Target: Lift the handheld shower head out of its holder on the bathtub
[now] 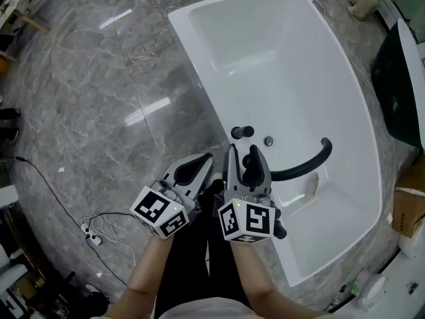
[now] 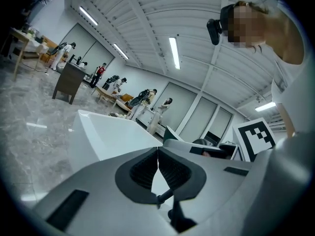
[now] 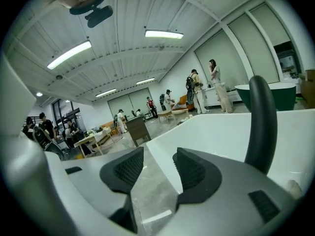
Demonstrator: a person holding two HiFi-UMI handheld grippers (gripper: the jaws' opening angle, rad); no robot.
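While shower head [image 1: 242, 132] sits unlifted mid-frame, right gripper [image 1: 243, 150] held released, left gripper [image 1: 208, 158] clenched empty; approach required.

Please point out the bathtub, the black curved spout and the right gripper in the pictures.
bathtub [image 1: 196, 58], head view, on its white left rim.
black curved spout [image 1: 311, 167], head view, middle of its arc.
right gripper [image 3: 159, 150], right gripper view, midway between its open jaw tips.

Looks like a big open workshop hall, not a real bathroom: white bathtub [image 1: 285, 65] standing loose on grey marble floor [image 1: 99, 78], strip lights [image 3: 164, 34] on a ribbed ceiling [image 3: 123, 14], people [image 3: 215, 85] around tables [image 3: 93, 141] behind.
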